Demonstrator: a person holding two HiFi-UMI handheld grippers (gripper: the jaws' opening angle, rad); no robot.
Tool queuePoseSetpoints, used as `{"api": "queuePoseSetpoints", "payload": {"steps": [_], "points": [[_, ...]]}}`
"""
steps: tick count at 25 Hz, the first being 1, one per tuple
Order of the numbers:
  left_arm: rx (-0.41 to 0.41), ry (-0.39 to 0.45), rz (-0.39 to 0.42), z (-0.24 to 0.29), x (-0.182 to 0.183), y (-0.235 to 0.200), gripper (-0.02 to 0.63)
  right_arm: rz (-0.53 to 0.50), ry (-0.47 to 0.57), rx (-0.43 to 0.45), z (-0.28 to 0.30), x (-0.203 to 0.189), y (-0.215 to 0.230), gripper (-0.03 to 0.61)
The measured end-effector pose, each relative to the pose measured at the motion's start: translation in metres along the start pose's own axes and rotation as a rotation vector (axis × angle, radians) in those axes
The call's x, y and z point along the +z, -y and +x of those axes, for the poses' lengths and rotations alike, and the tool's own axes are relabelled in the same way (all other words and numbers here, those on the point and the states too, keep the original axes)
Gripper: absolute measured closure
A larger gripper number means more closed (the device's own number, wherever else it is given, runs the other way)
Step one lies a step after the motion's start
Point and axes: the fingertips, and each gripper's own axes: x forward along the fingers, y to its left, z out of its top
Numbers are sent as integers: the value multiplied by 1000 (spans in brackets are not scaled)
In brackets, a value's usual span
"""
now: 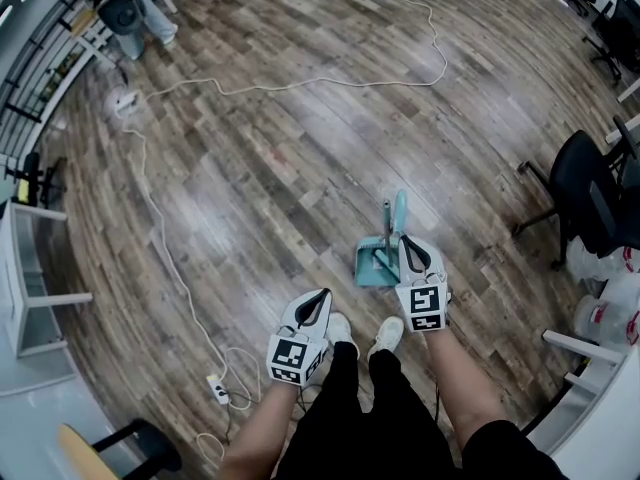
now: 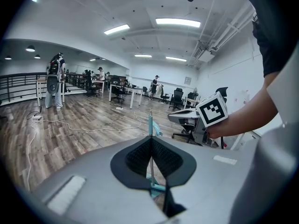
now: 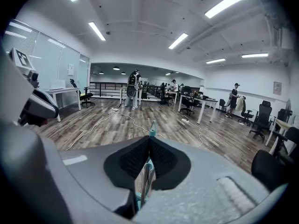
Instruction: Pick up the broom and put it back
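Ok, status. Power strip lies on the wood floor, well left of the dustpan. My left gripper is near the dustpan, down-left of it, with jaws closed pad to pad and nothing held. The broom stands upright at the dustpan, its pole rising from it. My right gripper is just right of the dustpan, tips close by the pole. Its jaws are also closed pad to pad. The pole lines up with the seam just past the tips, and I see no grip on it. Black office chair is well right of the dustpan.
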Motion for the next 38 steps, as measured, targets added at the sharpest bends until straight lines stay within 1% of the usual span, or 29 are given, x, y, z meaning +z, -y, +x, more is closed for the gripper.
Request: {"api": "queuePoseSetpoints", "payload": {"steps": [4,9,18,21,24,28,33,38], "points": [[-12,5,12,1,6,5,597,19,40,-15,-13,16,4,575],[-20,38,33,-4,25,13,597,38,98,-24,-36,44,6,577],[-13,158,78,-19,91,22,597,62,205,-15,-92,109,5,577],[-21,208,95,-23,114,23,597,47,241,-7,-108,124,4,577],[-23,265,120,-24,141,22,597,14,294,23,-119,149,0,577],[-36,326,145,-22,167,27,597,-31,359,51,-135,176,-2,577],[-60,368,179,-19,185,34,597,-57,399,49,-138,195,-3,577],[-66,386,198,-20,198,34,597,-65,407,54,-133,205,-5,577]]}}
